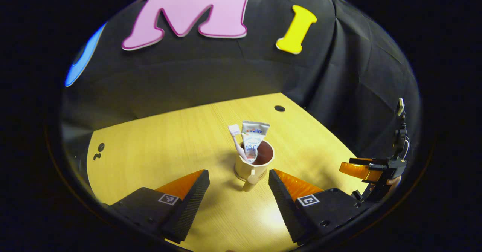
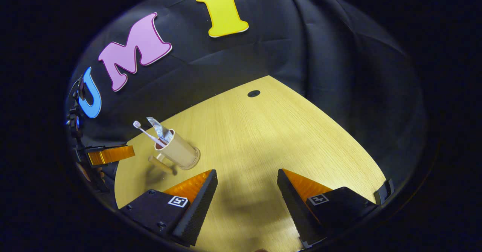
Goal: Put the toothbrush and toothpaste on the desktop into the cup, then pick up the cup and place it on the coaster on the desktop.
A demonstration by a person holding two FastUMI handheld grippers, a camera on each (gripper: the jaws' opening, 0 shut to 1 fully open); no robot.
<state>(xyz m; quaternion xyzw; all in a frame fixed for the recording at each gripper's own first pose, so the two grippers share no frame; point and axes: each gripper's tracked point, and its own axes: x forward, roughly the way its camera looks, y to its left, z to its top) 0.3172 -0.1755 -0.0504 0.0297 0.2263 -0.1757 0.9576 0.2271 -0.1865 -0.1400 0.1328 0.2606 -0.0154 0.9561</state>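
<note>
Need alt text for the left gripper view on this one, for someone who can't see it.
A beige cup holding a white toothbrush and a toothpaste tube stands on a coaster on a wooden desk, its handle toward the camera. The left gripper sits open in front of it, touching nothing. The right gripper shows at the desk's right edge.

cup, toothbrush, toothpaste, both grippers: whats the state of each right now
cup: upright on the coaster, handle toward the left gripper
toothbrush: standing in the cup, bristle head up, leaning on the rim
toothpaste: standing in the cup, flat crimped end up
left gripper: open, holding nothing, cup just ahead between its fingers
right gripper: open, holding nothing, over bare desktop
</note>
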